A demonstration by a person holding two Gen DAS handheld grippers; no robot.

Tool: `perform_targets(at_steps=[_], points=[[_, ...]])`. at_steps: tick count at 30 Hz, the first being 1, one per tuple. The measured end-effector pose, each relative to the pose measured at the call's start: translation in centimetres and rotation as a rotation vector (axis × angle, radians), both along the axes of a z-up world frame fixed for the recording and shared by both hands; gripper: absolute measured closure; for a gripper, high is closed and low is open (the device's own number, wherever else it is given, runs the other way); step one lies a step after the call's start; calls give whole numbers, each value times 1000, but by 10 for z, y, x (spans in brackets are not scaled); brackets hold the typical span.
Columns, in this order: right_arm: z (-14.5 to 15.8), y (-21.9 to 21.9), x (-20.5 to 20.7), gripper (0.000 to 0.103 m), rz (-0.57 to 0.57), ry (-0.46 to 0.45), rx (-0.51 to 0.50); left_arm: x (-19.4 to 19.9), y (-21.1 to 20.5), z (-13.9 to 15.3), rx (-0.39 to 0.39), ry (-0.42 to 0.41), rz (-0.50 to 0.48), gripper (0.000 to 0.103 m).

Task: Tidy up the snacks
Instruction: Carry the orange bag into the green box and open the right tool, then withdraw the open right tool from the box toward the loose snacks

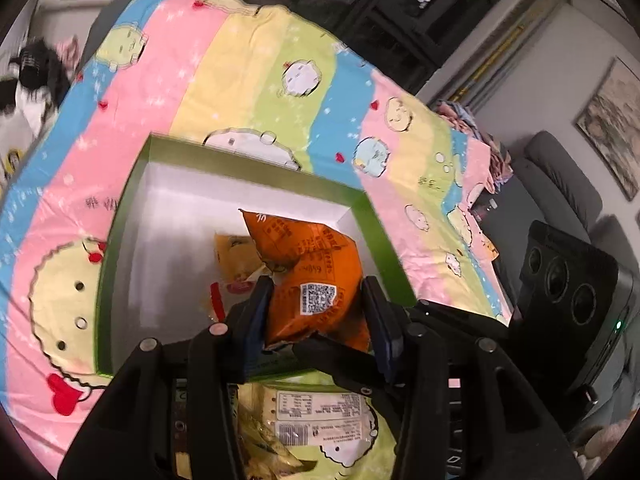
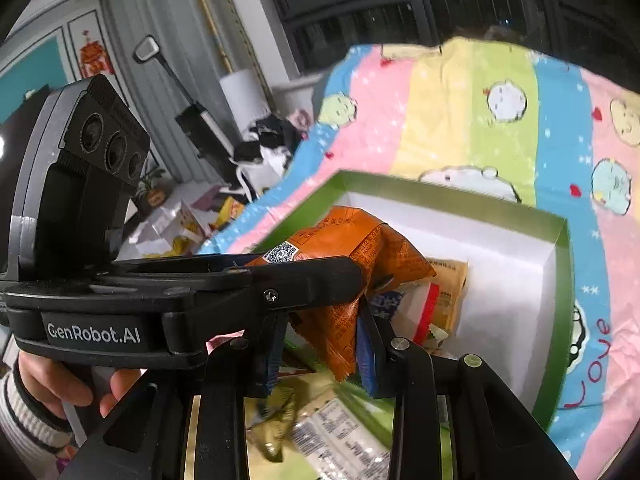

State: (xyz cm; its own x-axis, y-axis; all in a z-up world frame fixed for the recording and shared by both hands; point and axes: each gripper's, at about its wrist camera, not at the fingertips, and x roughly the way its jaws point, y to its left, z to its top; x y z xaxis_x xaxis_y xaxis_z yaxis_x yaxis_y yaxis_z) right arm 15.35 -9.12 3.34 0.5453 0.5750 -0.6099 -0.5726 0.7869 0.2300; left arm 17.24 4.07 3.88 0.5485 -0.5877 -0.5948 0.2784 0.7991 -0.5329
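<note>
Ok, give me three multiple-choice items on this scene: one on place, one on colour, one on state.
1. Where is the orange packet? A over the box; B on the floor; C on a sofa.
2. What colour is the box rim? A red; B green; C black.
3. The box is: A taped shut; B lidded; C open.
Answers: A, the left gripper holds it above the box's white inside; B, the rim is green; C, snacks show inside.

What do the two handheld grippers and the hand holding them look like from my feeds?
Both grippers are black plastic linkages with silver pivot pins and blue finger pads. The left gripper carries white GenRobot.AI lettering and a grey three-lens camera block. The hand holding it wears a white ribbed cuff with dark stripes.
</note>
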Motion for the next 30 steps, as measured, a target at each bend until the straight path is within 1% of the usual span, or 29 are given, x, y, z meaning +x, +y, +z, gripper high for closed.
perform_targets(at_steps=[3,8,13,15,17,18,20,22,23,24,25,26,27,29,30], points=[[-11,4,8,70,-5,25,-22,6,1,-12,-20,37,14,58],[-19,6,15,70,-10,44,-35,10,0,-19,-14,51,29,57],[-20,4,12,70,-32,50,-33,8,-3,-20,9,54,45,51],[-20,4,10,68,-40,49,-43,7,-4,-19,43,46,54,44],[-19,3,7,66,-55,42,-64,5,-7,-17,84,34,61,34],[-19,3,5,65,-64,37,-79,3,-7,-16,111,27,66,33],[-16,0,1,63,-78,30,-91,-2,-8,-13,143,13,77,23],[-14,-4,-3,60,-91,27,-88,-7,-7,-9,173,-1,93,22],[-11,-8,-8,59,-102,21,-88,-10,-6,-6,190,-10,102,20],[-10,-11,-10,55,-111,15,-89,-13,-5,-4,210,-18,110,17],[-8,-13,-13,52,-121,9,-90,-17,-4,0,235,-30,125,11],[-5,-16,-17,50,-135,0,-92,-22,-3,3,254,-44,137,9],[-2,-20,-23,46,-150,-10,-95,-26,-3,7,270,-58,144,8],[4,-27,-32,38,-174,-25,-94,-34,-2,12,288,-75,156,1],[6,-31,-36,32,-187,-29,-91,-42,-1,15,295,-87,159,1]])
